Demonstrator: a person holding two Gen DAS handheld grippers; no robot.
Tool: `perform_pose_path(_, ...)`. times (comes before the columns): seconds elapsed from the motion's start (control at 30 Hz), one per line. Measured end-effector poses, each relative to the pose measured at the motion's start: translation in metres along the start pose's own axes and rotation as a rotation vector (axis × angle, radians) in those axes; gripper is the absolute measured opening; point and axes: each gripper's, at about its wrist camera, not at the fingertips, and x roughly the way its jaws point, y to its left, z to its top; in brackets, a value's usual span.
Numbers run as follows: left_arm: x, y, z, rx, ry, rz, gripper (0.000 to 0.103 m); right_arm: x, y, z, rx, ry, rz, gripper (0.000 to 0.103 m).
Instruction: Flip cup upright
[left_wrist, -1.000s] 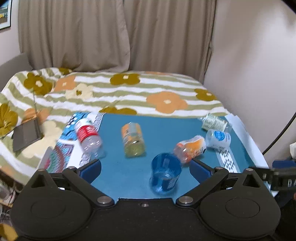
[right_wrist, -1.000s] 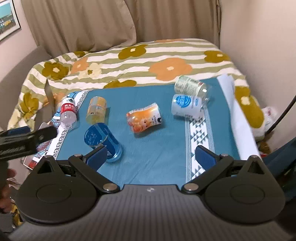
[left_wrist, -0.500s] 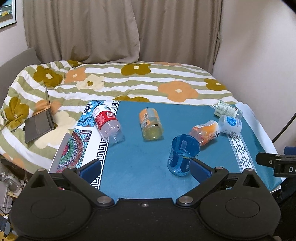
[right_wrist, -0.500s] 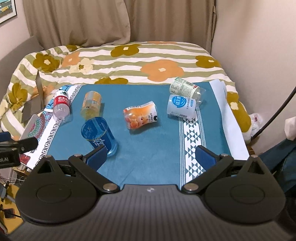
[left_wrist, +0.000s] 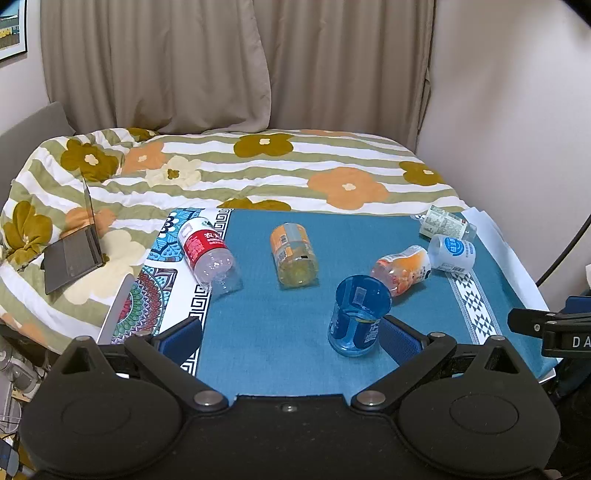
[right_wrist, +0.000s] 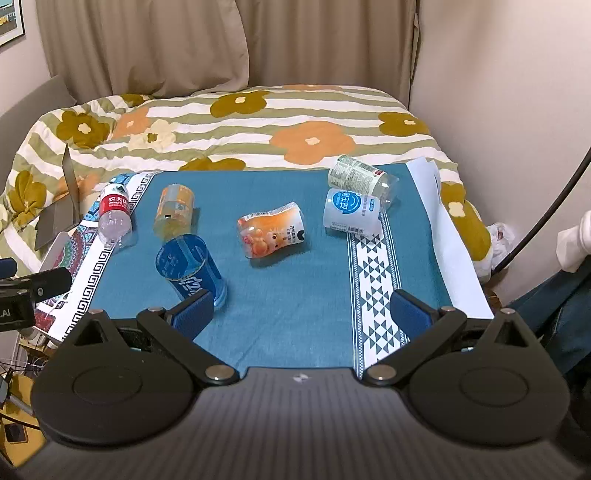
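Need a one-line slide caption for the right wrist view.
Open right gripper faces a teal mat: blue cup standing, five others lying on their sides.

You have a teal cloth (left_wrist: 280, 332) spread over the bed, with a floral striped quilt (left_wrist: 258, 166) behind it. Near the cloth's left edge lies a clear plastic bottle with a red label (left_wrist: 207, 251). Toward the middle of the far edge lies a yellow-orange labelled jar (left_wrist: 293, 254) on its side. An open grey laptop (left_wrist: 74, 251) sits on the quilt off the left edge, and beige curtains (left_wrist: 221, 62) hang behind the bed.
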Motion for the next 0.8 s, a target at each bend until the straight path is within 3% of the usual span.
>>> perform_pose_path(0.8,0.0025,-0.0013,0.0053,0.031,-0.015,0.058,0.103,0.0020,-0.0013,0.0005,0.016,0.002,-0.012,0.103)
